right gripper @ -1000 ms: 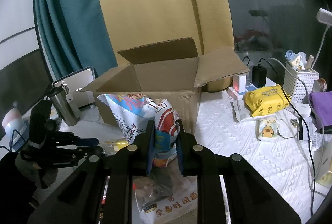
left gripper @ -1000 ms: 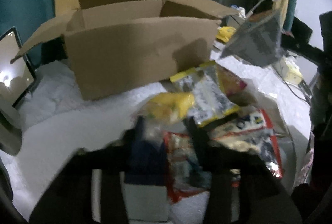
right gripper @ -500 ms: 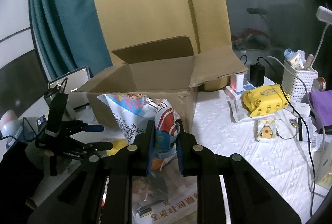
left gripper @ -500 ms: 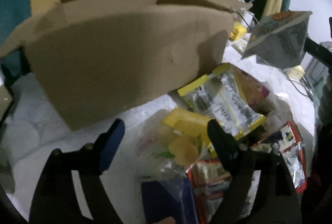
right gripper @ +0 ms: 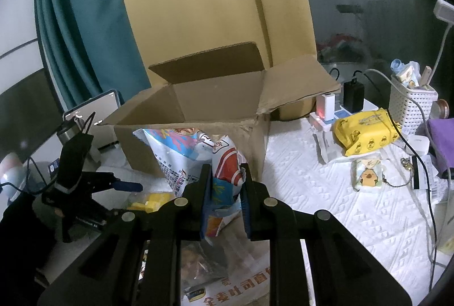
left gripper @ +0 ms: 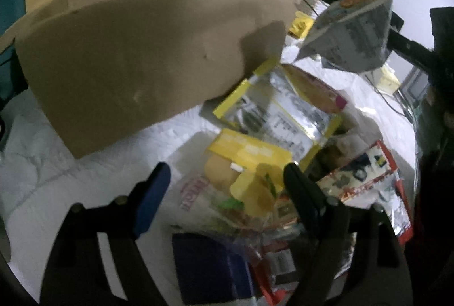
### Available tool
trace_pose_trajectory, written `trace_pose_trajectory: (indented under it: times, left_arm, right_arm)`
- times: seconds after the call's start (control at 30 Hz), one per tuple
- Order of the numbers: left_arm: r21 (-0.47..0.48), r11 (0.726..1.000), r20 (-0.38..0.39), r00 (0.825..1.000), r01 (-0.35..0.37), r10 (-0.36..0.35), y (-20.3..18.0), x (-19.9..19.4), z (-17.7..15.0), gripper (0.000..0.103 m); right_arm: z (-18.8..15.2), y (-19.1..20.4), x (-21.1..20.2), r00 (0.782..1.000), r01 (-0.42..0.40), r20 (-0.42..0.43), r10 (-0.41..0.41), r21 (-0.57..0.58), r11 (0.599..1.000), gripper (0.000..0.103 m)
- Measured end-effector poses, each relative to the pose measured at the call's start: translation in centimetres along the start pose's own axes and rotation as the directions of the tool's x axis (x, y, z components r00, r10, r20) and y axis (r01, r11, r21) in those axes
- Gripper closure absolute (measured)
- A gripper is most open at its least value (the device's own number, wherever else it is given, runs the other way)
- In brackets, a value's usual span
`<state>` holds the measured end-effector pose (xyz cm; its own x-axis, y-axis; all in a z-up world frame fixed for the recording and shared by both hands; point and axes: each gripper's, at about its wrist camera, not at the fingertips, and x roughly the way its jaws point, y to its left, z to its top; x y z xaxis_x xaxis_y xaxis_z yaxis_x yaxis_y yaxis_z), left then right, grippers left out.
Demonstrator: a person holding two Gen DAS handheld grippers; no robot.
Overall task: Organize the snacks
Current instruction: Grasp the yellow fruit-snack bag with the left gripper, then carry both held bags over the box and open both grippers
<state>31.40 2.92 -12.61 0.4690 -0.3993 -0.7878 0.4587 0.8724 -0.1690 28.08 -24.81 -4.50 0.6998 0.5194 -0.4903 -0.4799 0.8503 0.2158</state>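
While spread wide over the snack pile, left gripper (left gripper: 227,178) straddling a yellow packet (left gripper: 249,161), not yet pinching. Right gripper (right gripper: 225,187) clamped on a raised chip bag (right gripper: 193,155). Beyond, open box (right gripper: 215,104). Next, probably: close on packet, lift toward box.

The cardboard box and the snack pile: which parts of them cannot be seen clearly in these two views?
- Cardboard box floor: both views, hidden by its own front wall.
- Yellow chip bag print: left wrist view, blurred.
- Held blue-and-white snack bag bottom: right wrist view, covered by the right gripper fingers.
- Pile's near edge: left wrist view, cut off by the frame.
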Motion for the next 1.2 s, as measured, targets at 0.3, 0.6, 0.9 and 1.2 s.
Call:
trace_pose_trajectory:
  times: [0.3, 0.6, 0.9, 1.2]
  left_arm:
    - [0.051, 0.998, -0.048, 0.999, -0.019, 0.022, -2.3, 0.3, -0.5, 0.02]
    - [0.03, 0.995, 0.001, 0.996, -0.09, 0.09, -4.4, 0.3, -1.2, 0.045]
    - [-0.021, 0.994, 0.096, 0.99, -0.105, 0.107, -5.0, -3.0, -2.0, 0.046]
    - [-0.061, 0.985, 0.243, 0.954, -0.163, 0.173, -4.6, -8.7, -0.8, 0.046]
  right_arm:
    - [-0.2, -0.3, -1.4, 1.0, 0.005, 0.016, -0.005, 0.013, 1.0, 0.083]
    - [-0.2, -0.2, -2.5, 0.999, 0.002, 0.033, -0.002, 0.003, 1.0, 0.083]
    - [0.6, 0.1, -3.2, 0.998, -0.004, 0.06, 0.005, -0.013, 1.0, 0.083]
    - [2.6, 1.6, -2.9, 0.996, -0.023, 0.09, 0.028, -0.065, 0.998, 0.083]
